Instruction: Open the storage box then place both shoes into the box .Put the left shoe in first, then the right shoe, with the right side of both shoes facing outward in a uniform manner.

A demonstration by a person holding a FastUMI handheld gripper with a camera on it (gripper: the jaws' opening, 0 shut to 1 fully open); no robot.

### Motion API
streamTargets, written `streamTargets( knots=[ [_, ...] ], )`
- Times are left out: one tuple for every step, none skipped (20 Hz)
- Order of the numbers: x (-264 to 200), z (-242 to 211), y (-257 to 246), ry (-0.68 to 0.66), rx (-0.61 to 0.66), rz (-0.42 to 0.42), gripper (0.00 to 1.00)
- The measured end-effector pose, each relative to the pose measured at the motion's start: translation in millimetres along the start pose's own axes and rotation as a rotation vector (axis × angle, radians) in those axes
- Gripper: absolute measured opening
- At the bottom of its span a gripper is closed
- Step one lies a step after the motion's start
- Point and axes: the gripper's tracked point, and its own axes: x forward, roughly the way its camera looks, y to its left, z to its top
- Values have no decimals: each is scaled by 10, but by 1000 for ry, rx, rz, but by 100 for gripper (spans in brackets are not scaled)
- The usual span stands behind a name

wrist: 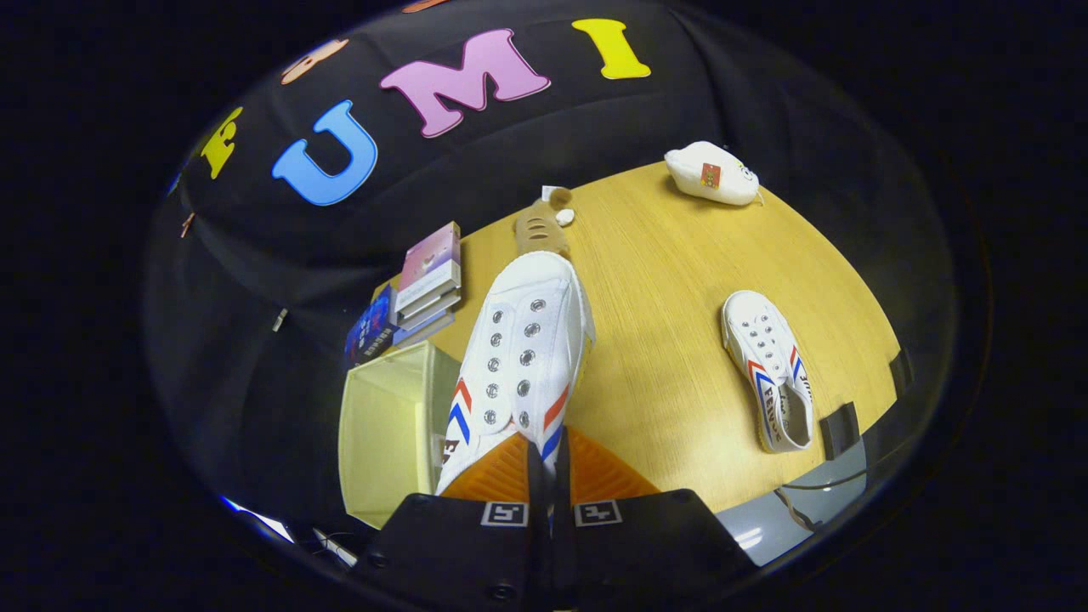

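Tongs (548, 476): closed together on the heel end of a white shoe, both fingers pressing the thin edge of its opening, almost no gap between them.
Held shoe (518, 357): white canvas with metal eyelets and red and blue chevron stripes on each side; it points away from the tongs, toe up and forward, lifted off the tabletop.
Storage box (387, 425): pale yellow, open-topped, just left of the held shoe and close to the tongs; its inside wall is in view, and nothing can be seen inside it.
Second shoe (769, 370): same white design, lying on the tabletop well to the right of the tongs, toe pointing away, opening toward the near edge.
Tabletop (671, 289): light wood grain, stretching beyond the fingers.
Books (425, 289): a small stack beyond the box, left of the held shoe's toe.
Brown plush toy (540, 225): just beyond the held shoe's toe.
White plush toy (712, 174): far ahead and to the right, near the tabletop's back edge.
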Motion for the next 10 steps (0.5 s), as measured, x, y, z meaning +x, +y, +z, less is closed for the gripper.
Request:
streamTargets(
  knots=[
    [-63, 8, 138, -8, 3, 14, 5],
    [-113, 17, 274, -13, 8, 32, 5],
    [-154, 9, 415, -16, 14, 49, 5],
    [-182, -11, 576, -14, 17, 70, 5],
    [-191, -36, 708, -13, 14, 86, 5],
    [-190, -74, 858, -7, 9, 104, 5],
    [-186, -112, 1010, -1, 2, 123, 5],
    [-153, -165, 1152, 6, -4, 143, 5],
    [-111, -234, 1285, 16, -8, 161, 5],
    [-60, -321, 1403, 31, -13, 176, 5]
  ],
)
